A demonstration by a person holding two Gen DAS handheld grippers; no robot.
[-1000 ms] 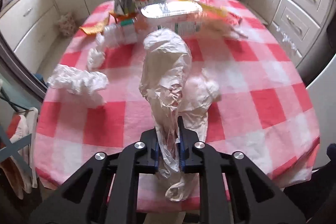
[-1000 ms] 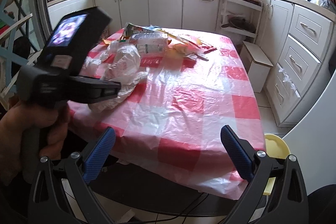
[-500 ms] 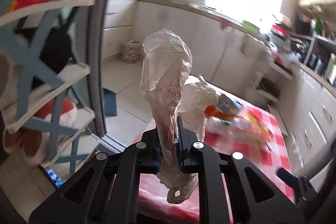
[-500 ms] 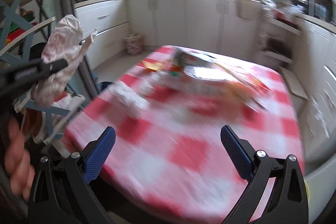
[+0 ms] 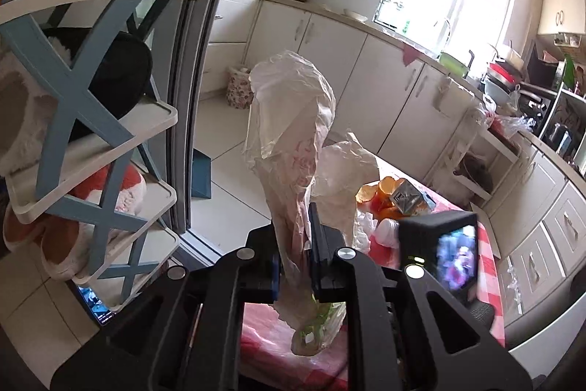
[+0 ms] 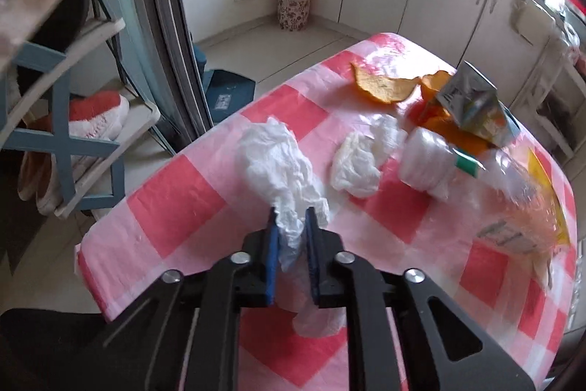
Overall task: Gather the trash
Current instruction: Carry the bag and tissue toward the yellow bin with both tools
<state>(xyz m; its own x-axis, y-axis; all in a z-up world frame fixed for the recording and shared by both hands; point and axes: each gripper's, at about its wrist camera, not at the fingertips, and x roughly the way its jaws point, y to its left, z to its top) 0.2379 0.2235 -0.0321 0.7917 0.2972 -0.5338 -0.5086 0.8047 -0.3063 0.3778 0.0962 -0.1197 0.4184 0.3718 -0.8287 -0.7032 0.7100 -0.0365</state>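
Observation:
My left gripper [image 5: 295,244] is shut on a crumpled pale plastic bag [image 5: 293,120], which stands up above the jaws and hangs out below them. It is raised beside the table's corner. On the red-checked tablecloth [image 6: 175,200], my right gripper [image 6: 291,226] points down at a crumpled white tissue [image 6: 274,160]. Its jaws are closing, and the blue pads pinch the tissue's near end. The right gripper's body and small screen [image 5: 454,255] show at the right of the left wrist view.
More trash lies further along the table: a second white wad [image 6: 357,163], a clear plastic bottle [image 6: 457,178], orange peel [image 6: 384,85] and a crushed carton [image 6: 472,105]. A blue shoe rack [image 6: 62,134] stands left of the table. A small floral bin [image 6: 295,10] sits by the cabinets.
The right gripper swung left over the table, came down and closed its wide-open jaws on the white tissue. The left gripper rolled and lifted the bag off to the table's side.

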